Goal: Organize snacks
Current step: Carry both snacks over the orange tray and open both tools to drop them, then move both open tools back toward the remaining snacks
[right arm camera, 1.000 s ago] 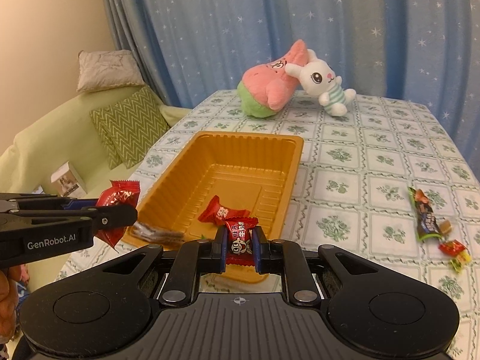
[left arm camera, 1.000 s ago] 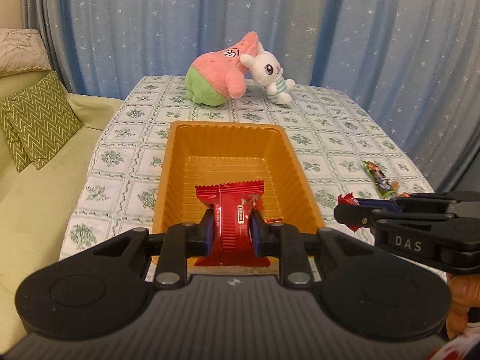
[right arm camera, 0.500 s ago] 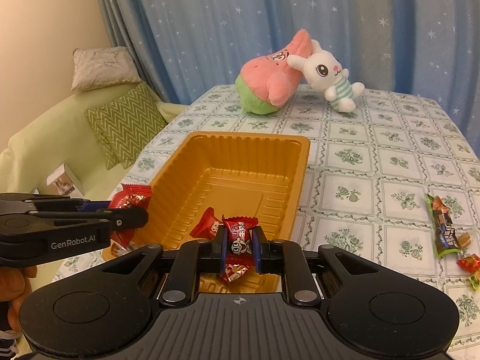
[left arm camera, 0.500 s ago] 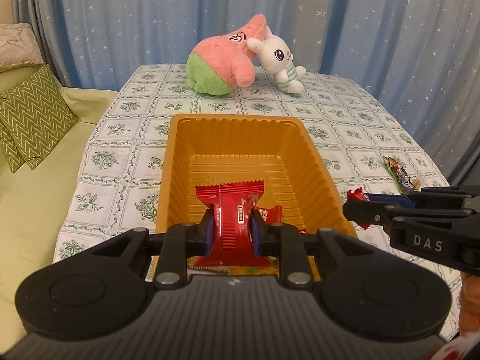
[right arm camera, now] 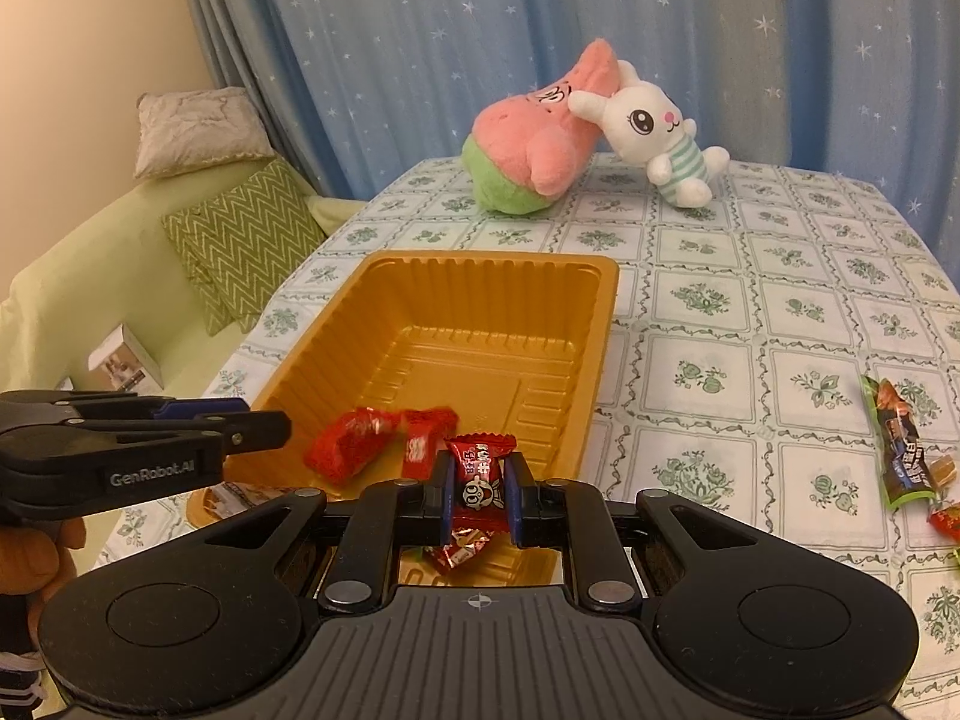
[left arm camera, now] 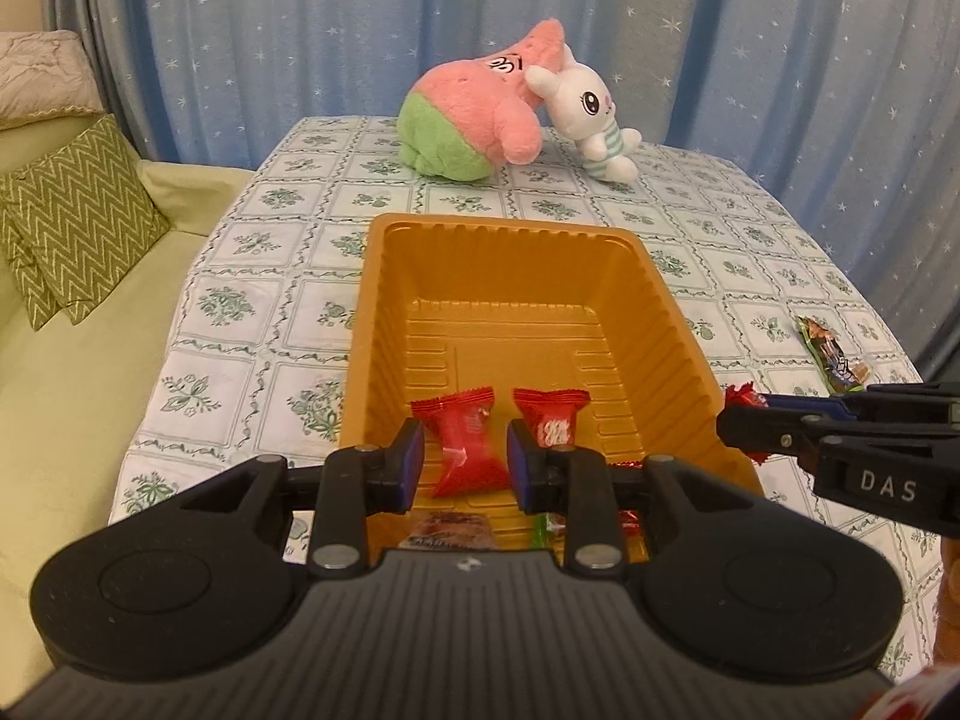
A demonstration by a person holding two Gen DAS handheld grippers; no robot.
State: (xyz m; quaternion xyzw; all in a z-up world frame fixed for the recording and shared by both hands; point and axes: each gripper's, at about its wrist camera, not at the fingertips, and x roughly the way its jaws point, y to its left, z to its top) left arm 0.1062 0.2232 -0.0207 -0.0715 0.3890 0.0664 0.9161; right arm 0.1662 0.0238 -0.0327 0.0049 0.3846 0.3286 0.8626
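Observation:
An orange plastic tray (left arm camera: 384, 276) (right arm camera: 600, 324) sits on the patterned tablecloth. My left gripper (left arm camera: 465, 461) is open above the tray's near end; a red snack packet (left arm camera: 465, 450) lies loose in the tray between its fingers, beside another red candy (left arm camera: 552, 420). In the right wrist view these show as a blurred red packet (right arm camera: 348, 441) and a candy (right arm camera: 423, 438). My right gripper (right arm camera: 478, 495) is shut on a red wrapped candy (right arm camera: 480, 474) over the tray's near right corner; it also appears in the left wrist view (left arm camera: 744, 429).
A green snack bar (right arm camera: 900, 450) (left arm camera: 831, 354) and small candies (right arm camera: 945, 522) lie on the table to the right. A pink-green plush (left arm camera: 480, 114) and white bunny plush (left arm camera: 594, 114) sit at the far edge. A green sofa with cushions (left arm camera: 78, 222) is on the left.
My left gripper has opened and let go of the red packet, which dropped into the tray. Both grippers have moved forward over the tray; the right one still holds its candy.

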